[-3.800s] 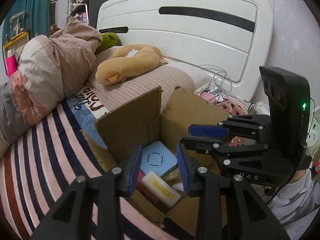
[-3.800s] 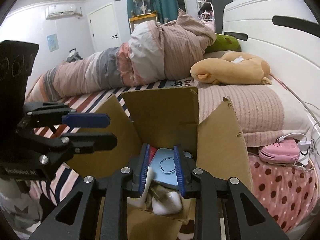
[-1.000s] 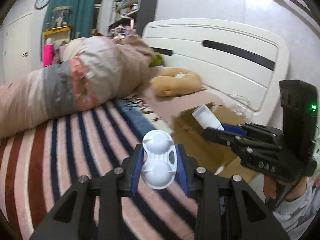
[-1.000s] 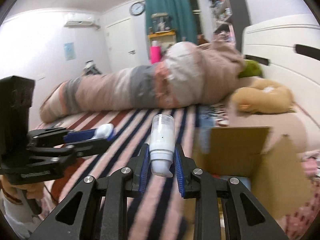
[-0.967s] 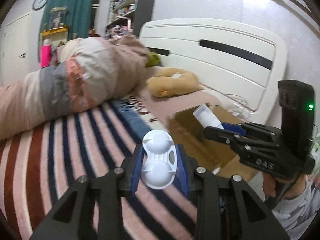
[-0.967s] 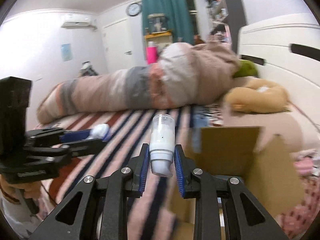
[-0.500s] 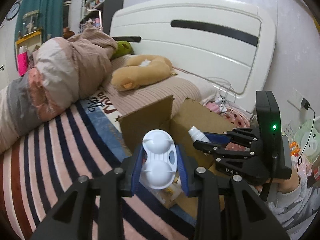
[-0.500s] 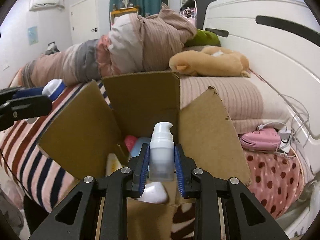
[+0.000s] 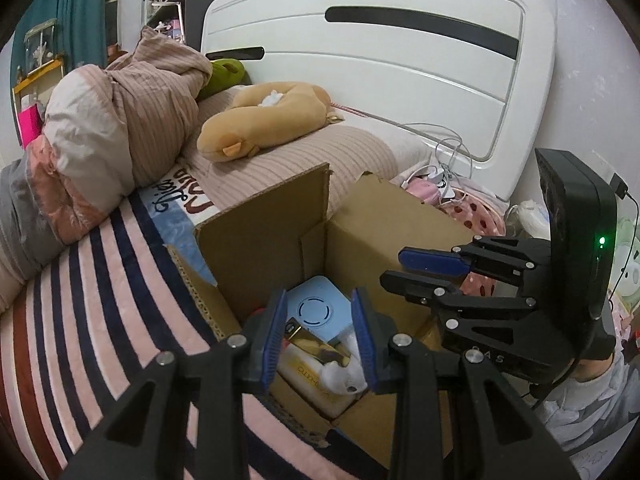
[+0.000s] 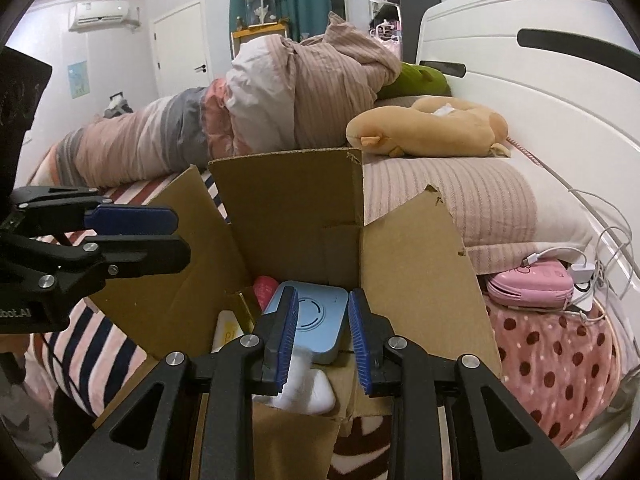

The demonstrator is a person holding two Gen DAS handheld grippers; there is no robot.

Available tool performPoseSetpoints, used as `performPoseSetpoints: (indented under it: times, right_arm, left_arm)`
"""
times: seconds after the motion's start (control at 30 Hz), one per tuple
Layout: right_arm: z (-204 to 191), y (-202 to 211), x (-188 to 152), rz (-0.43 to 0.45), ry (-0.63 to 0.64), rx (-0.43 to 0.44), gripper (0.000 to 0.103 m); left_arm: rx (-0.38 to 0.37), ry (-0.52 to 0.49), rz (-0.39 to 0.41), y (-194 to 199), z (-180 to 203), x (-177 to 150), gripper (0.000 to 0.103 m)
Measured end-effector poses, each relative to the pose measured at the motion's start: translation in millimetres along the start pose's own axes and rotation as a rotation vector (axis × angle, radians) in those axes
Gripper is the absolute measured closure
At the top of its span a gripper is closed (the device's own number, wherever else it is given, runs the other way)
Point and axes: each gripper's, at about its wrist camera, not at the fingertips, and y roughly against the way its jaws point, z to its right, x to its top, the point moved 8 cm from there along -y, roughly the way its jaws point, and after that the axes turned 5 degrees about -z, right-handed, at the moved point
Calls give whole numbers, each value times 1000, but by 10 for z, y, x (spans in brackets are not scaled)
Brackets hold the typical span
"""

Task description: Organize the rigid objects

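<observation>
A bedroom with a white headboard [image 9: 384, 56] holds a bed [image 9: 80, 312] spread with a striped blanket, and on it stands an open cardboard box [image 9: 280, 232], the landmark for everything here. Inside the box lie a pale blue square device [image 9: 316, 308] toward its far wall, a yellow-labelled pack [image 9: 308, 364] nearer the front, a white plastic piece [image 10: 308, 388] at the front edge and a pink item [image 10: 266, 288] to the device's left. Both tools hang just above the box's opening: the left tool [image 9: 320, 336] has its jaws apart and empty, and the right tool [image 10: 322, 334] is likewise spread with nothing between its pads. The drop-off step looks finished, so the sound move is probably to lift each tool straight up clear of the box's flaps before swinging away, since a sideways exit could catch a flap and tip the box on the soft bed. A tan plush pillow [image 10: 428, 128] lies beyond the box.
</observation>
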Motion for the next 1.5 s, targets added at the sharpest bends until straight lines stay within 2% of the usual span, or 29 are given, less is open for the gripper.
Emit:
performPoseSetpoints:
  times: [0.1,0.2,0.37,0.43,0.57,0.67,0.7,0.73,0.8,0.9,0.97,1.17,1.5]
  right_arm:
    - [-24,-1,8,-2,8,3,80]
    - [-82,9,34,-5,23,34,71]
    - [-221,73,109,-5,59,87,63]
    - [-267,128,165,5,69,104,51]
    - [-361,278,293,38,100,124,43]
    - [-468,428,405,81,134,151,29]
    - [-499,476,433,96,143,162,20]
    - [-544,537,473,119,154,178,12]
    - [-612,631,540,161,168,204,3]
    - [-709,718,619,207,185,245,1]
    - [-762,734,632,221,191,265,1]
    - [-892,677,565,213,207,315,1]
    - [-896,655,502,208,187,323,1]
  left_arm:
    - [0,15,9,46,-54,-10,72]
    - [-1,40,30,139,-105,-26,65]
    - [32,72,80,382,-218,-63,44]
    - [55,93,103,510,-278,-97,37]
    - [103,146,162,802,-442,-169,21]
    - [147,192,206,1033,-581,-240,13]
    - [164,207,216,1093,-624,-262,11]
    - [190,231,232,1172,-683,-289,7]
    - [252,277,257,1302,-795,-350,3]
    - [347,339,275,1445,-957,-456,3]
    - [373,375,279,1487,-1034,-529,3]
    - [425,434,269,1515,-1161,-678,3]
    - [460,440,260,1487,-1120,-664,3]
